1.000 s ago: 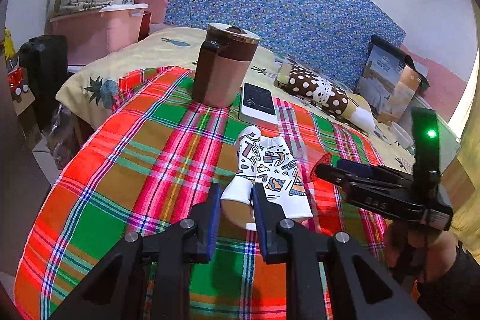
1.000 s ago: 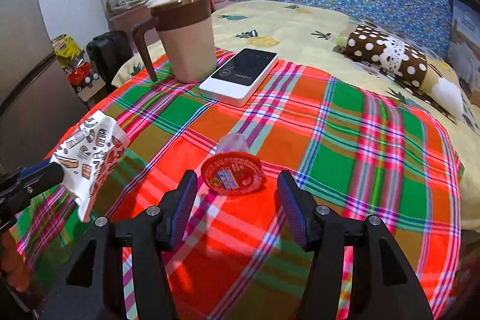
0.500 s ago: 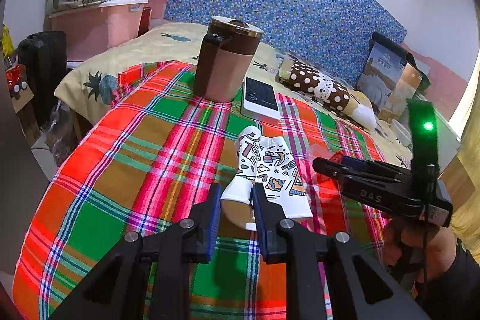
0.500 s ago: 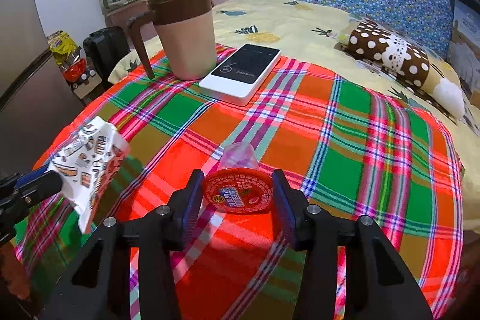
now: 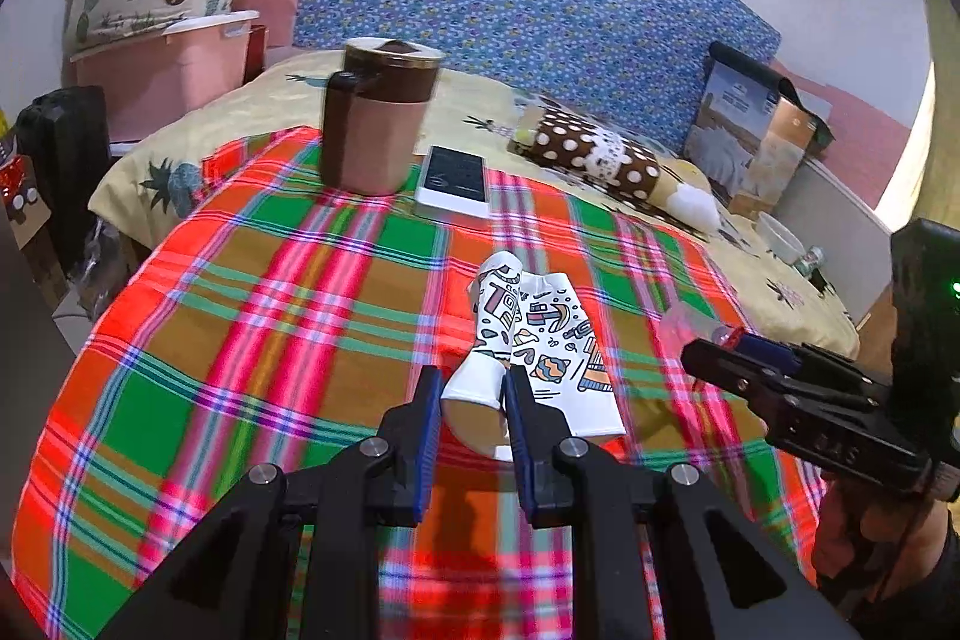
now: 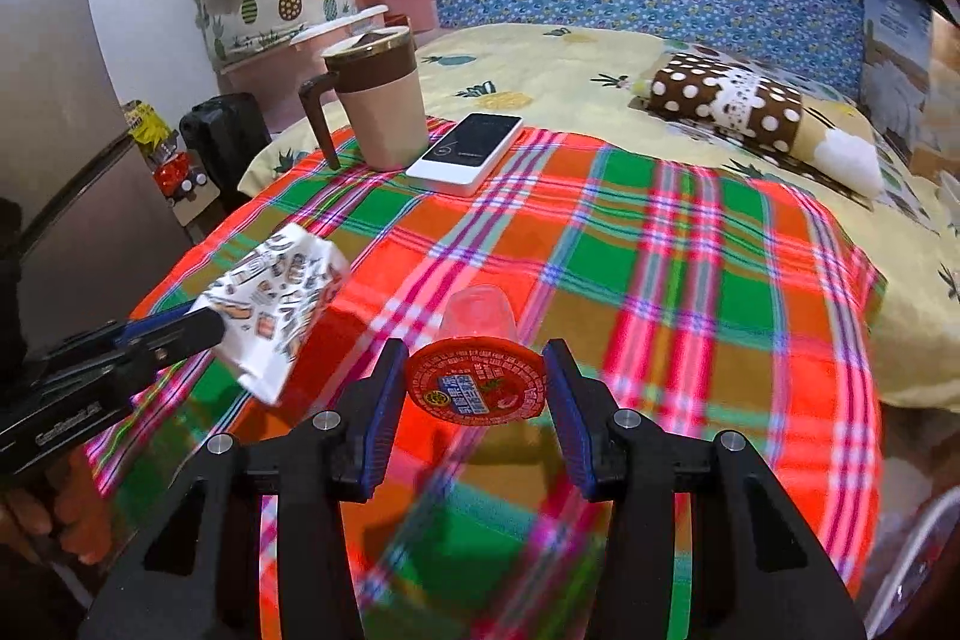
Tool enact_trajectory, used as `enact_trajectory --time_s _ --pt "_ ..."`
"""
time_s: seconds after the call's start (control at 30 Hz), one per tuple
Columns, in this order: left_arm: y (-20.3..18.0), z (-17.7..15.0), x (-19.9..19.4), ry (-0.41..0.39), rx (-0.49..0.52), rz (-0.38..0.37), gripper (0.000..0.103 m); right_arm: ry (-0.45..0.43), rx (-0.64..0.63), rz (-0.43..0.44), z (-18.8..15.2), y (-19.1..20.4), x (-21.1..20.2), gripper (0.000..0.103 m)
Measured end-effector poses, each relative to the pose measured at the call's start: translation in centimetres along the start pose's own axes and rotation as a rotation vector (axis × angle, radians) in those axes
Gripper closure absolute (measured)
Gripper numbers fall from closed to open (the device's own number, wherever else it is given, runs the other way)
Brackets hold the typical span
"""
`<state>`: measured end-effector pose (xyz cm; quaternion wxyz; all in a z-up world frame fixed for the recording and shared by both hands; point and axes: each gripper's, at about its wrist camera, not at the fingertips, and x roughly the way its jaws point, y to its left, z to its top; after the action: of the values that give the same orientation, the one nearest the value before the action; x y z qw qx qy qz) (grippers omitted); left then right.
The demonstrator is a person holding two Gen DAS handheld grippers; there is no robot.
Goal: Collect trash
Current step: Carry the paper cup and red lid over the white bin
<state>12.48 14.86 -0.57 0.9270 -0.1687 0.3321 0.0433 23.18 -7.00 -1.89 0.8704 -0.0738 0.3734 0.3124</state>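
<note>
My left gripper (image 5: 471,403) is shut on a crushed white paper cup with coloured doodles (image 5: 534,340), held above the plaid cloth; the cup also shows at the left of the right wrist view (image 6: 276,298). My right gripper (image 6: 474,382) is shut on a small clear jelly cup with a red foil lid (image 6: 477,379), lifted off the cloth. In the left wrist view the right gripper (image 5: 708,349) is at the right with the jelly cup (image 5: 690,325) at its tip.
A brown and beige lidded mug (image 5: 378,124) and a white phone (image 5: 454,181) stand at the far side of the plaid-covered table (image 5: 240,316). Beyond are a bed with a polka-dot pillow (image 5: 600,154), a pink bin (image 5: 162,70) and a fridge (image 6: 60,196) at left.
My right gripper closed on the jelly cup and lifted it toward me. My left gripper kept hold of the paper cup and pulled back slightly from the table.
</note>
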Motion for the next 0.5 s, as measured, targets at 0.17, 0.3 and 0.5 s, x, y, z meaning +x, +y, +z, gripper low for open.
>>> enact_trajectory --time_s 0.17,0.3,0.5 --pt "-2.8 -1.1 -1.0 0.011 0.039 -0.037 0.082 -0.031 0.037 -0.018 -1.4 -0.7 -2.4 0.055" --pt "-5.4 -2.2 -1.6 0.027 0.081 -0.071 0.082 -0.048 0.063 -0.038 -2.7 -1.3 -4.1 0.055" --pt "-8.5 -3.4 -2.7 0.036 0.123 -0.114 0.082 -0.075 0.102 -0.059 -4.4 -2.2 -6.6 0.055"
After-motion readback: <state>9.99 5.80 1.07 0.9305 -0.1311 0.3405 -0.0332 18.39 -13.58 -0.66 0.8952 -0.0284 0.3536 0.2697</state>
